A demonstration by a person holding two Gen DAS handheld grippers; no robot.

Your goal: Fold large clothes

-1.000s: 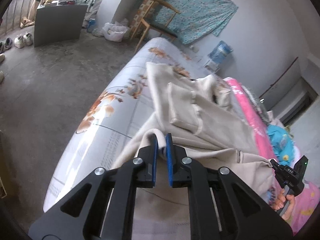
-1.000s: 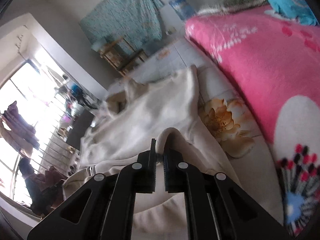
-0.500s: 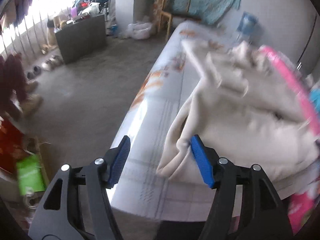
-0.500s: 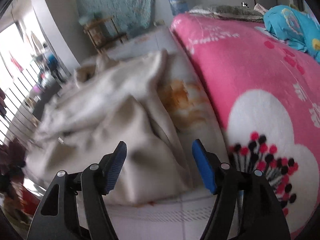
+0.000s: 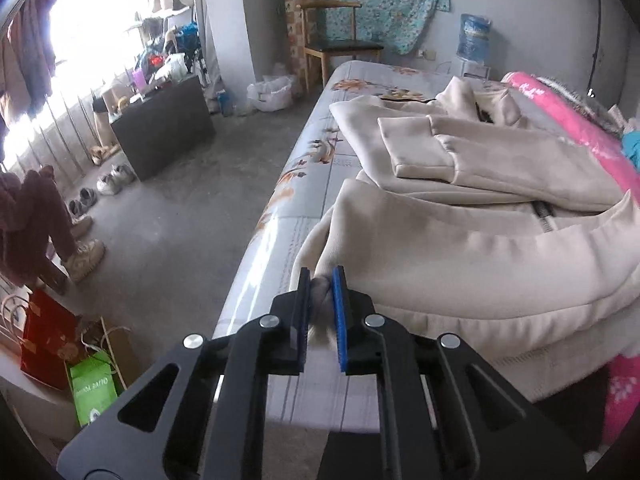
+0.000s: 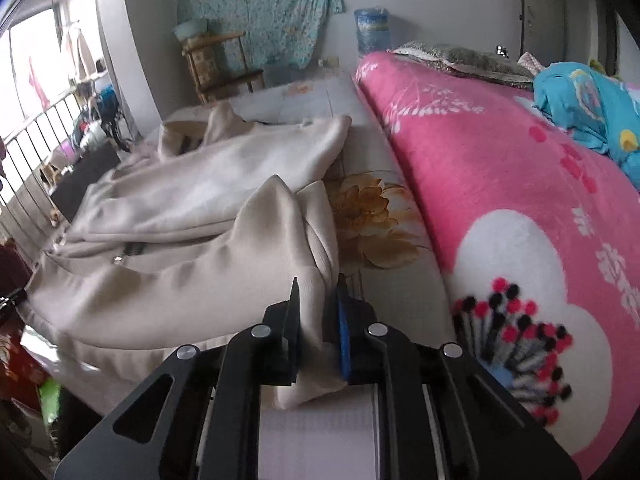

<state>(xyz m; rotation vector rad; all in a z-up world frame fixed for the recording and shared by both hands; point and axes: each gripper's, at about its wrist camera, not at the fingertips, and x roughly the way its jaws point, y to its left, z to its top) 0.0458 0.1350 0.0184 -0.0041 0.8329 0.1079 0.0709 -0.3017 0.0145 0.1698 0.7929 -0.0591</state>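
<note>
Gripping the beige jacket [image 5: 460, 248] on both sides: left gripper [image 5: 321, 312] has a bunched near-left corner of fabric between its pads, right gripper [image 6: 318, 320] has the near-right hem fold between its own. Jaws on both are closing, cloth is pinched in each.

Jacket lies across the near end of the bed [image 5: 304, 184], partly folded: a sleeve [image 5: 424, 148] is laid over the body, cuff pointing left, collar toward the far end. Zipper [image 6: 132, 249] shows at the middle fold. Near edge of the jacket runs close to the bed's near edge and overhangs it slightly at the right in the left wrist view.

Edges/clearance:
- Left: the jacket's left edge stops short of the bed's left edge; a bare strip of floral sheet stays visible. Beyond it, open concrete floor [image 5: 192, 216].
- Right: pink blanket [image 6: 500, 184] lies just beside the jacket, a narrow strip of sheet with an orange flower print [image 6: 368, 220] between them. Tight on that side.
- Far: bare sheet past the collar, then a wooden chair [image 5: 336, 40] and water bottle [image 5: 474, 36] near the wall.
- Floor clutter is well apart from the bed: dark cabinet [image 5: 164, 128], shoes [image 5: 114, 178], bags [image 5: 92, 388] at near left.
</note>
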